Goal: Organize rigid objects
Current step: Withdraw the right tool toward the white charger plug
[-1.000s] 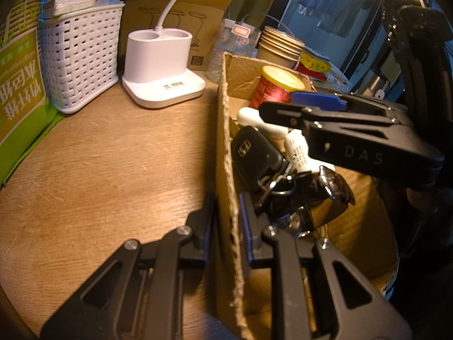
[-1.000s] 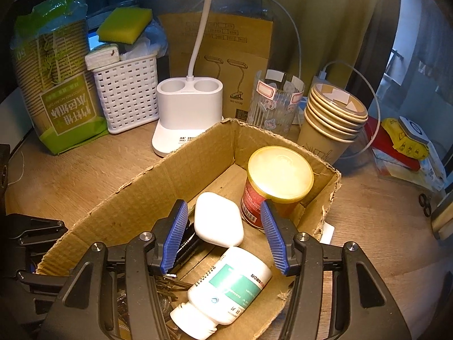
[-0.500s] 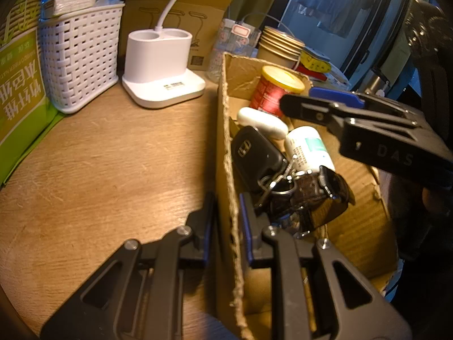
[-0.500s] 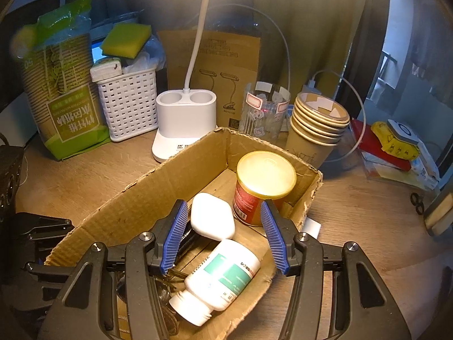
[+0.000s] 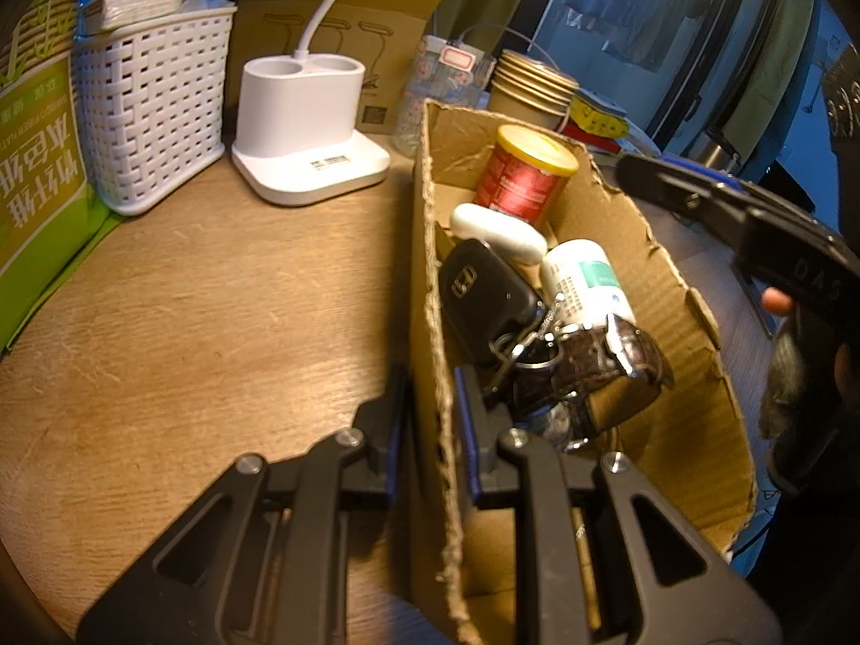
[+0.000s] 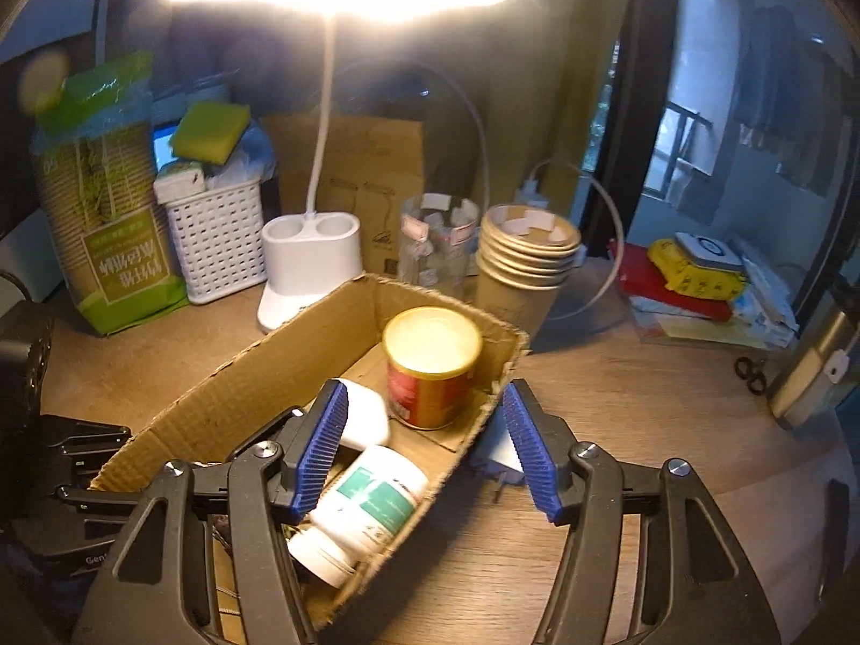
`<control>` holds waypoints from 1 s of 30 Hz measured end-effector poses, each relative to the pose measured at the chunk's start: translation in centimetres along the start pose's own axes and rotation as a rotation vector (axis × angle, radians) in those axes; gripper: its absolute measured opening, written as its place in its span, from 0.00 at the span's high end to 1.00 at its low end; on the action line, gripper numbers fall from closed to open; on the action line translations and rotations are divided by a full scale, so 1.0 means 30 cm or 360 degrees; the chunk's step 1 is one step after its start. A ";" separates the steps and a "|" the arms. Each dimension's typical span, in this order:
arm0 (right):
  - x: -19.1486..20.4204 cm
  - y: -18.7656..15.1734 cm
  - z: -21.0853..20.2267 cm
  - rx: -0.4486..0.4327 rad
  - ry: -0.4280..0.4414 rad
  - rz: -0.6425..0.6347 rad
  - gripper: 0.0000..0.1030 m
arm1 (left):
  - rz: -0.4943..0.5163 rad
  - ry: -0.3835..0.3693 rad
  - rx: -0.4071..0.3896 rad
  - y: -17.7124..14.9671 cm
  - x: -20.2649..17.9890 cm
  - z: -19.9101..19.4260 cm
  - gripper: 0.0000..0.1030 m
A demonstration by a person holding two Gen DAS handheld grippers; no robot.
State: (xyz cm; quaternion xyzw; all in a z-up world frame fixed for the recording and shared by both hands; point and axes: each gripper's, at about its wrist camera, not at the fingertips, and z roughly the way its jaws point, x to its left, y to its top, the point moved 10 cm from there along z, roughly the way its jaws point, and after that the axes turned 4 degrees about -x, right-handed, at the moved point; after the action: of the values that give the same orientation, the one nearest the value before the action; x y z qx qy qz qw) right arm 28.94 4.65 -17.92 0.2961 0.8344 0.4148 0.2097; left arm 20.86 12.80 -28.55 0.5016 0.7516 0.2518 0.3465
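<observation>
A cardboard box [image 5: 618,226] [image 6: 258,371] sits on the wooden table. It holds a red can with a yellow lid [image 5: 524,174] [image 6: 430,365], a white case [image 5: 497,231], a white pill bottle [image 5: 586,282] [image 6: 365,505], a black car key [image 5: 484,295] and a brown leather watch [image 5: 596,365]. My left gripper [image 5: 430,408] is shut on the box's left wall. My right gripper [image 6: 424,446] is open and empty above the box's right wall; it also shows in the left wrist view [image 5: 752,215].
At the back stand a white woven basket [image 5: 145,113] [image 6: 215,242], a white lamp base [image 5: 306,134] [image 6: 306,269], a stack of paper cups [image 6: 524,263], a glass [image 6: 438,247] and a green bag [image 6: 102,236]. A white plug [image 6: 500,457] lies right of the box.
My right gripper has lifted up and back toward the right, away from the box's inside. The lit lamp head now shows at the top of its view. My left gripper has stayed put.
</observation>
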 end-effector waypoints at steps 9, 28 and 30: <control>-0.119 -0.023 -0.016 -0.0014 -0.0086 0.0109 0.38 | 0.0000 0.0000 0.0000 0.000 0.000 0.000 0.82; -0.227 -0.173 0.099 0.0156 -0.0024 0.0295 0.38 | 0.0000 0.0000 0.0000 0.000 0.000 0.000 0.82; -0.224 -0.185 0.113 0.0174 -0.0004 0.0298 0.38 | 0.0000 -0.0001 0.0000 0.000 0.000 0.000 0.82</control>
State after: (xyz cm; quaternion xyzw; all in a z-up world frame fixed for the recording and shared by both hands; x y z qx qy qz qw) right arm 34.13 -0.57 -23.68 0.3842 0.8242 0.3862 0.1546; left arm 20.86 12.81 -28.55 0.5016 0.7516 0.2517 0.3466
